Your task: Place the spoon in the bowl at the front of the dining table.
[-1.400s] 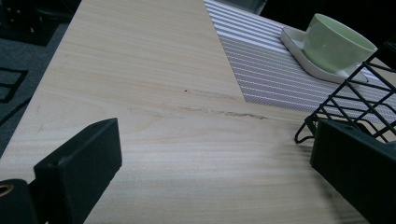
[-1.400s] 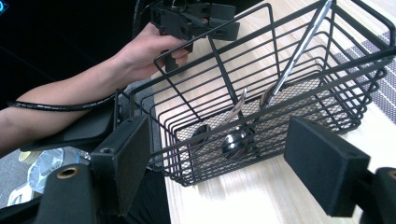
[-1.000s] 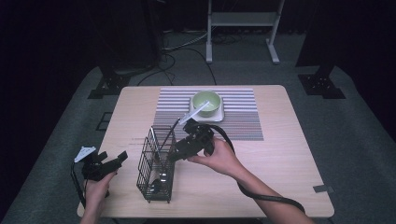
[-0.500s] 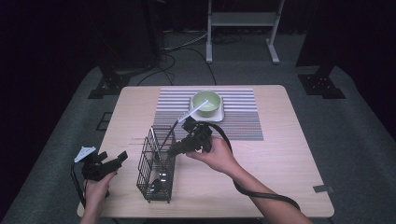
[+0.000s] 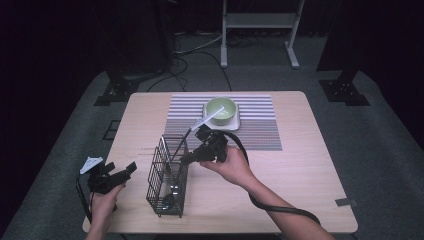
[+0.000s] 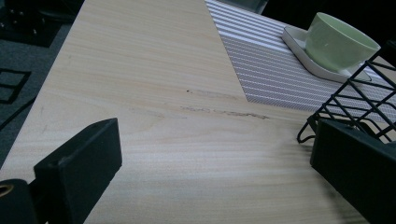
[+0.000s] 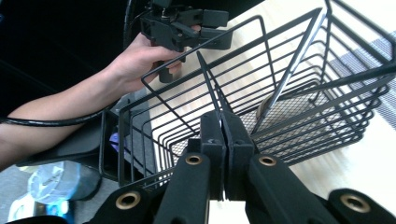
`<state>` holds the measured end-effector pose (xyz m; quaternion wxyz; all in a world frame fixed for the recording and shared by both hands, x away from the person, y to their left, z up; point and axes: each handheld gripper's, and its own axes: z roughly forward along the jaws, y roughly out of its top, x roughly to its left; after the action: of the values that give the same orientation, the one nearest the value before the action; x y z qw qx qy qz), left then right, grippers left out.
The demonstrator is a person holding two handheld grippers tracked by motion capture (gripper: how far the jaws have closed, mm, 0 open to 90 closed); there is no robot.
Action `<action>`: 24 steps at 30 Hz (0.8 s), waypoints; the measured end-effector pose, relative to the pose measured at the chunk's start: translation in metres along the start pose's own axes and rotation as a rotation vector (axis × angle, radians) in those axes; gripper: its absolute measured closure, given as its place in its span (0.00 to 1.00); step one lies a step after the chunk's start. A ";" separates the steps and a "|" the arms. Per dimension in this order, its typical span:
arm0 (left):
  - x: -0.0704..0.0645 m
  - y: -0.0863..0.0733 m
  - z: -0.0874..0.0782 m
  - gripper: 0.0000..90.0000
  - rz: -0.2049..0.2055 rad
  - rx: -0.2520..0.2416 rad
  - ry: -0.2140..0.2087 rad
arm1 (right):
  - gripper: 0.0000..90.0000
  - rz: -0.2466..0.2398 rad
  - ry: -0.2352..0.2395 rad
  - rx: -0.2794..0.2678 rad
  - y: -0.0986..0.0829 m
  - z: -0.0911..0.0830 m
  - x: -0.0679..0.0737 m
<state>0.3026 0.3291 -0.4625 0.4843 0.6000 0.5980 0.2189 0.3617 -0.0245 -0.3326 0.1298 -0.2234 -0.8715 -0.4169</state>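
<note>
One black wire cutlery basket stands upright on the near left part of the wooden table, with one utensil leaning inside. The right gripper hangs at its top rim, its jaws pressed together; whether they pinch anything, I cannot tell. The left gripper rests spread wide and empty, left of the basket. Farther back, one green bowl sits on one white square plate on one striped placemat.
</note>
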 end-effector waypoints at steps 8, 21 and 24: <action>0.000 0.000 0.000 0.01 -0.003 -0.002 -0.001 | 0.99 0.018 0.016 -0.043 0.004 -0.013 0.000; 0.000 0.000 0.000 0.01 -0.002 -0.001 -0.002 | 0.99 0.065 0.049 -0.104 0.010 -0.033 -0.002; 0.000 0.000 0.000 0.01 0.000 0.000 -0.002 | 0.99 0.076 0.059 -0.120 0.011 -0.036 -0.002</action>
<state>0.3028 0.3290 -0.4627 0.4848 0.6001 0.5977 0.2181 0.3706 -0.0477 -0.3038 0.1575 -0.2511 -0.8316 -0.4697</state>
